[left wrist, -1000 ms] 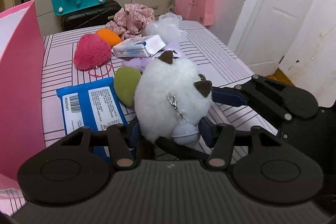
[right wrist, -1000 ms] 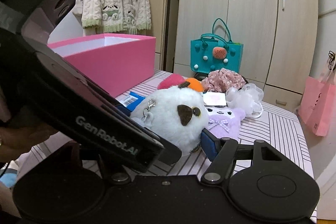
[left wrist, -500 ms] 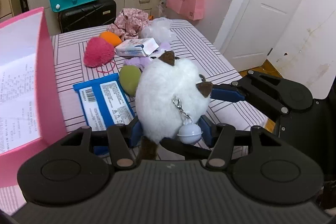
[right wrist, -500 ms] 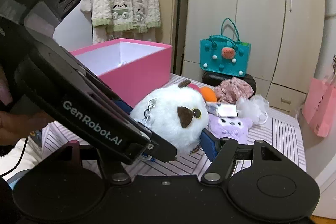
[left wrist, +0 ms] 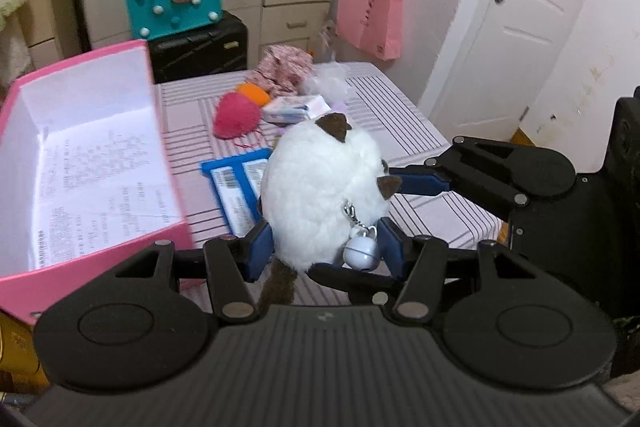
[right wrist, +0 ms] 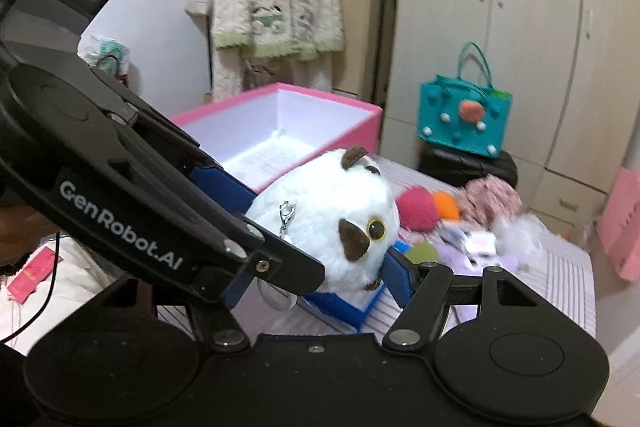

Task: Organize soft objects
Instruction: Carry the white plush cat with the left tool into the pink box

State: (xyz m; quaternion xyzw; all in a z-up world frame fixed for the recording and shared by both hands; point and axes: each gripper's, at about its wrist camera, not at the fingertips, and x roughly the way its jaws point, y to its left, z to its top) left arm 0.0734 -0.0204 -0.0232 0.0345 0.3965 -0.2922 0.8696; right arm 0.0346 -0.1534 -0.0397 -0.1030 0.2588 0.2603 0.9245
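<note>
You have the white plush owl (left wrist: pixel 320 187) up off the striped table (left wrist: pixel 404 115), just to the right of the open pink box (left wrist: pixel 152 107) and a little above its rim. Your left gripper (left wrist: pixel 322 247) is clenched on the owl's lower body, a blue pad pressing into the fur on each flank. Your right gripper (right wrist: pixel 320 227) straddles the same toy near its face; one blue finger (right wrist: pixel 396 277) touches the fur under the beak, the other is hidden behind your left tool, so whether it truly squeezes I cannot tell.

Judging by the fur and the way it dents, the owl is light and very squashy, so it will not slip easily but can bulge and roll out of a shallow pinch. Hold it across the widest part of the body, not by the brown ears, the tail or the dangling clip with its small round bell (left wrist: pixel 360 253). That bell may snag on the box's rim as you cross it.
</note>
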